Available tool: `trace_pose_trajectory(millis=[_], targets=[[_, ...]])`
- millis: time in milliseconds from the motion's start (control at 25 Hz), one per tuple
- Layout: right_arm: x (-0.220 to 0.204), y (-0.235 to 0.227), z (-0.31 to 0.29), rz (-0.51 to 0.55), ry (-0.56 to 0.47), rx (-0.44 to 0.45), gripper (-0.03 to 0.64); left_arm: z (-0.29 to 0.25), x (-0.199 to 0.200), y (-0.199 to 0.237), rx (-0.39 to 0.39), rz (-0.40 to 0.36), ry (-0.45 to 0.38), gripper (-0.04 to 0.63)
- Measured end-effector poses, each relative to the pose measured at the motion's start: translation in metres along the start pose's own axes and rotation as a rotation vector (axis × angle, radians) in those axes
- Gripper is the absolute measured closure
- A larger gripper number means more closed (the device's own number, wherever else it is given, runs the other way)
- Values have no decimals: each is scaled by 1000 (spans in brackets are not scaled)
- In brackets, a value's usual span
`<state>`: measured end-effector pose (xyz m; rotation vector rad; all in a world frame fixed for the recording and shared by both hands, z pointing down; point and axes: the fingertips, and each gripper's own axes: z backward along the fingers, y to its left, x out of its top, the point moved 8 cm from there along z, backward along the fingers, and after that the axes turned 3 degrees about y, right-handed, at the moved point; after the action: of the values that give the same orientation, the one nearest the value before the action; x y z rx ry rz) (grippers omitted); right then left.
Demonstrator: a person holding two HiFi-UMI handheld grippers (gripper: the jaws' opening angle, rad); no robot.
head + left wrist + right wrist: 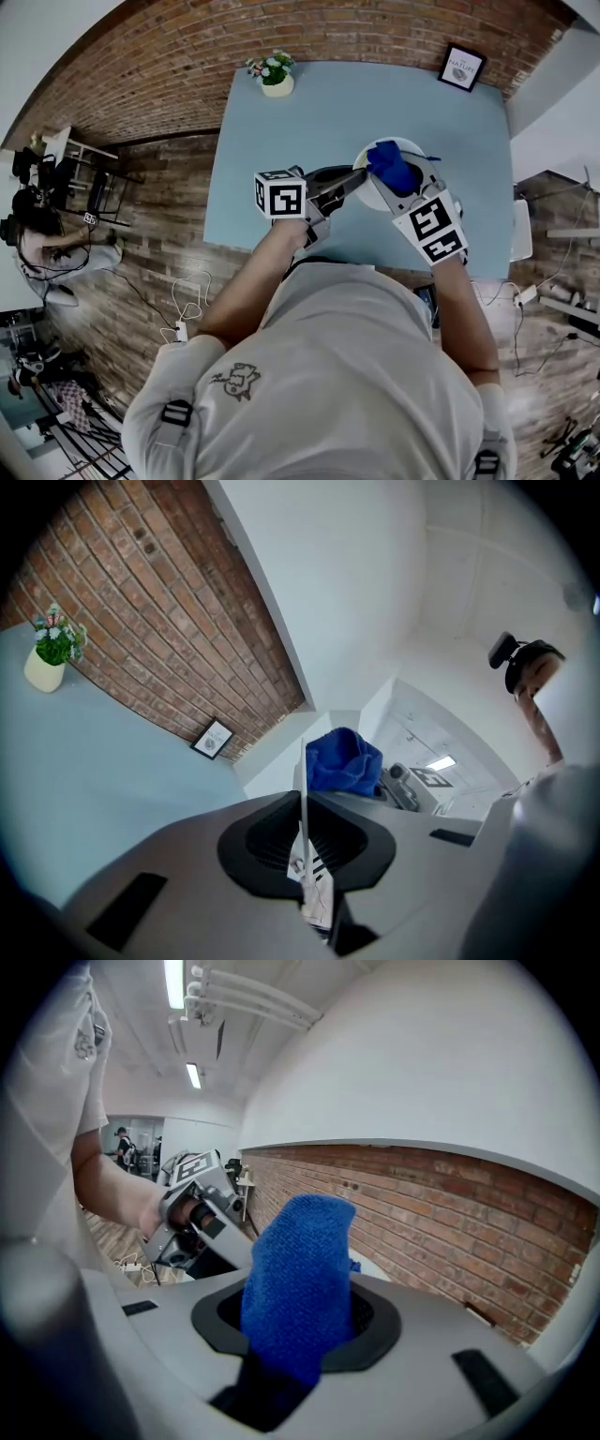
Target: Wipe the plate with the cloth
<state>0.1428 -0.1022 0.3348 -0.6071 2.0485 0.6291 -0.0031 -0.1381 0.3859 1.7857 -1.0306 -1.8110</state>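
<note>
Your cloth [298,1288] hides the pads of your right gripper [302,1321]. Past its fingertips only slivers of plate [405,142] show, and the plate's lower rim vanishes inside your left gripper [305,850].

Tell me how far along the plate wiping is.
Done: left tool clamps the plate by its rim, right tool grips the cloth. In hand: the cloth looks pressed against the plate's face. Left: finishing the wipe; how clean the plate is can't be seen.

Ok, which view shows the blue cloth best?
The right gripper view: the cloth fills the middle, pinched by the right gripper, weave visible. The head view shows only a small blue bundle over the plate. The left gripper view shows part of it beyond the plate's edge.
</note>
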Motion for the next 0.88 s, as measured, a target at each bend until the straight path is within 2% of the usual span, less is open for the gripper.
trace_pose_trajectory(millis=[200,360,520,640,880], targets=[[-15,32,-9,10,34,105,476,13,16,6,22,-16,-24,572],[-32,36,-11,-9,83,131,476,25,25,9,42,-56,-19,572],[-42,19,-1,-38,98,79,476,28,27,8,46,-112,23,572],[-39,3,9,-46,106,24,476,29,30,0,69,-209,62,572],[-20,-21,25,39,120,-98,476,28,34,-9,120,-365,111,577]])
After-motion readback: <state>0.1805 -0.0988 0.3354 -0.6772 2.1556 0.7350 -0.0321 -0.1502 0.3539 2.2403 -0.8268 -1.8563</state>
